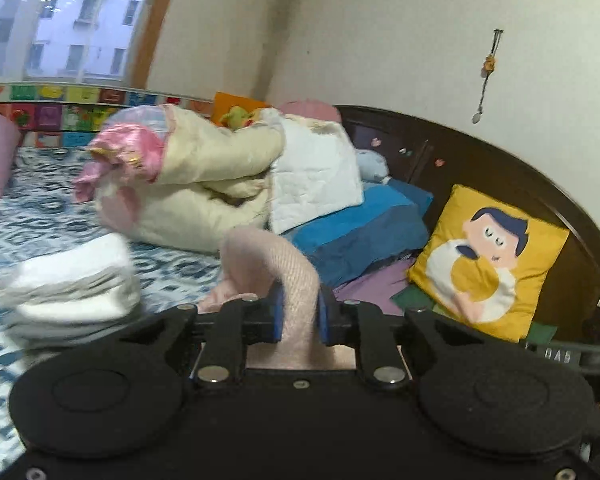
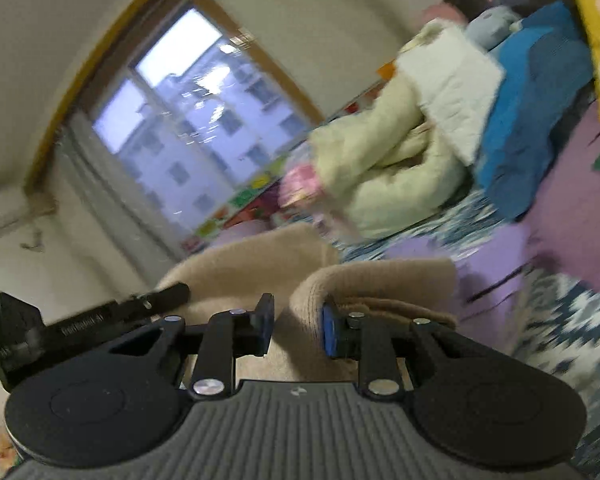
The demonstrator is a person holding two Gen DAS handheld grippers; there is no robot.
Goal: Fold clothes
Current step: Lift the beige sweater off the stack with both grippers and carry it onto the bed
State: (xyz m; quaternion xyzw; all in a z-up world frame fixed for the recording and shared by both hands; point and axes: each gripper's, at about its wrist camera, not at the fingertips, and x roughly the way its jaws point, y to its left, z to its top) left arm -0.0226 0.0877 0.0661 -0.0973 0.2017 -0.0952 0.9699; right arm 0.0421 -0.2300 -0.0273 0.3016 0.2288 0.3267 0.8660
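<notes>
A pinkish-beige knit garment (image 1: 268, 256) rises in a thick fold out of my left gripper (image 1: 300, 316), whose blue pads press on it from both sides. It hangs above the bed. In the right wrist view the same beige knit (image 2: 380, 280) bunches in ribbed folds, and my right gripper (image 2: 296, 328) is shut on one fold. The rest of the cloth drapes below the fingers and is hidden by the gripper bodies. The black body of the other gripper (image 2: 80, 328) shows at the left of that view.
A folded white stack (image 1: 72, 288) lies on the blue-patterned bedsheet (image 1: 40, 220). Behind it are a rolled cream quilt (image 1: 204, 184) and blue bedding (image 1: 364, 232). A yellow cushion (image 1: 488, 260) leans on the dark headboard (image 1: 500, 160), and a purple cloth (image 2: 560, 220) lies nearby.
</notes>
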